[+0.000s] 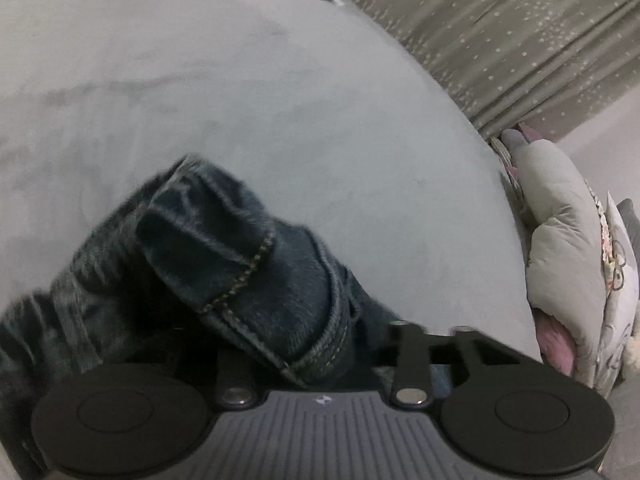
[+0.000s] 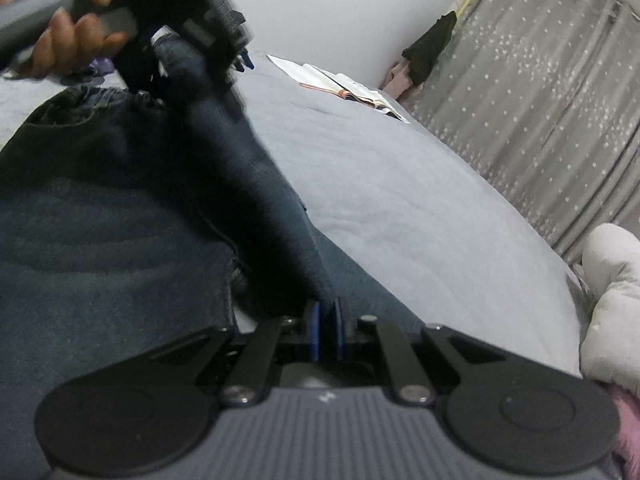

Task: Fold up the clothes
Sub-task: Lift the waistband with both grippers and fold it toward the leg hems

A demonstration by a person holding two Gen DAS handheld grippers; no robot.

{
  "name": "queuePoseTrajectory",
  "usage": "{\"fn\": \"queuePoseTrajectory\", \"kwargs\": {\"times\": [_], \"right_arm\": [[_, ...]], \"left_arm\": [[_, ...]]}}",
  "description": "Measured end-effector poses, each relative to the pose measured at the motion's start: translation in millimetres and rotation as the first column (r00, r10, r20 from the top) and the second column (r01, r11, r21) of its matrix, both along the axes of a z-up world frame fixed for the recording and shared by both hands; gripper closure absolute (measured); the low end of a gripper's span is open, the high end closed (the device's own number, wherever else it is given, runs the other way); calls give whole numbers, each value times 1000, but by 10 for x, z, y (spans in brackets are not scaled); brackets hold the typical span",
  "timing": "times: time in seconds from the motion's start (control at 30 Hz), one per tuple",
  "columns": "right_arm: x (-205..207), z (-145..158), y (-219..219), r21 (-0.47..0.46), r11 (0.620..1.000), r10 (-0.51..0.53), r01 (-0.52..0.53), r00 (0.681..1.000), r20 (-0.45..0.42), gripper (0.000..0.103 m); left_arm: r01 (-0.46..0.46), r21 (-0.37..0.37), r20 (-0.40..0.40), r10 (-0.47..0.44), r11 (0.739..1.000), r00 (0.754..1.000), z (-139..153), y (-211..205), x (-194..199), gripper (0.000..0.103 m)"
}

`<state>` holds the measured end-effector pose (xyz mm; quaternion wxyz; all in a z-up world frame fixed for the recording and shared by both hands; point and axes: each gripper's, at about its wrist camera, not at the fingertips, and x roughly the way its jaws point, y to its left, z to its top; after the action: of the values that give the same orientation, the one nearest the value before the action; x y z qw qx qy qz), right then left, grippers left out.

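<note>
Apparently dark jeans, bunched, blurred.

Dark blue jeans, bunched and lifted over the grey bed.

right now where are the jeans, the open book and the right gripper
jeans (image 1: 240, 264): left wrist view, stitched seam fold
open book (image 2: 352, 90): right wrist view, open pages
right gripper (image 2: 328, 320): right wrist view, between blue fingertips
</note>
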<state>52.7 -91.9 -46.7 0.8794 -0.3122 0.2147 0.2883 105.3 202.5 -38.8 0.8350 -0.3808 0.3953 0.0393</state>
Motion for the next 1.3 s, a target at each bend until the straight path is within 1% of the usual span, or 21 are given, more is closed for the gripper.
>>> {"fn": "queuePoseTrajectory", "kwargs": {"times": [0.07, 0.1, 0.17, 0.27, 0.3, 0.33, 0.37, 0.43, 0.47, 0.53, 0.63, 0.73, 0.8, 0.83, 0.87, 0.93, 1.0, 1.07, 1.13, 1.23, 1.3], "right_arm": [[8, 48, -77, 29, 999, -24, 24, 1000, -8, 83], [22, 84, -135, 49, 998, -48, 49, 999, -15, 80], [62, 151, -261, 78, 992, -95, 97, 995, -30, 69], [173, 239, -495, 120, 975, -179, 187, 981, -74, 59], [255, 285, -649, 162, 955, -231, 247, 966, -113, 58], [318, 318, -744, 190, 940, -262, 285, 955, -137, 53], [361, 336, -815, 211, 927, -282, 310, 947, -154, 44], [517, 387, -1090, 309, 854, -352, 419, 902, -251, 35], [588, 393, -1190, 343, 821, -369, 455, 884, -288, 35], [729, 373, -1363, 385, 761, -403, 522, 846, -350, 35], [935, 285, -1574, 404, 680, -455, 612, 784, -423, 35], [1141, 196, -1784, 412, 589, -495, 695, 713, -496, 35], [1278, 137, -1925, 412, 524, -516, 746, 662, -544, 41], [1347, 108, -1995, 409, 490, -524, 769, 636, -567, 59], [1415, 79, -2065, 406, 456, -531, 792, 608, -590, 88], [1436, 50, -2093, 409, 447, -533, 795, 605, -592, 91], [1402, 68, -2077, 418, 446, -540, 791, 611, -579, 92], [1303, 129, -1998, 424, 467, -553, 776, 630, -545, 92], [1105, 261, -1958, 437, 496, -562, 750, 661, -497, 92], [821, 460, -1919, 457, 519, -568, 722, 691, -446, 92], [616, 593, -1879, 463, 533, -575, 708, 705, -416, 92]], "left_arm": [[8, 13, 7, -9, 1000, 1000, -30, -24, -39, 86], [12, 21, 10, -12, 1000, 1000, -40, -39, -62, 87], [23, 35, 16, -23, 999, 1000, -48, -54, -90, 87], [39, 46, 22, -40, 998, 999, -54, -81, -121, 88], [43, 45, 23, -44, 998, 999, -53, -80, -131, 88], [48, 45, 23, -49, 998, 999, -45, -74, -141, 88], [52, 46, 24, -53, 998, 998, -38, -75, -144, 88], [57, 47, 23, -59, 997, 998, -26, -89, -137, 88], [59, 47, 22, -60, 997, 998, -14, -87, -136, 88], [63, 47, 20, -64, 997, 998, 13, -82, -136, 88], [68, 46, 17, -69, 997, 997, 66, -68, -148, 88], [71, 43, 9, -71, 997, 997, 76, -78, -158, 88], [75, 38, 0, -75, 996, 997, 79, -76, -172, 88], [78, 37, -2, -78, 996, 997, 81, -72, -177, 88], [82, 36, -3, -82, 996, 997, 86, -70, -182, 88], [94, 41, -5, -94, 995, 996, 105, -65, -194, 88], [108, 50, -5, -108, 993, 994, 130, -58, -210, 88], [126, 69, -4, -126, 990, 992, 167, -44, -235, 88], [135, 81, -5, -135, 988, 991, 194, -34, -255, 88], [165, 115, -10, -165, 979, 986, 269, -29, -306, 88], [188, 141, -14, -188, 972, 982, 324, -26, -343, 88]]}}
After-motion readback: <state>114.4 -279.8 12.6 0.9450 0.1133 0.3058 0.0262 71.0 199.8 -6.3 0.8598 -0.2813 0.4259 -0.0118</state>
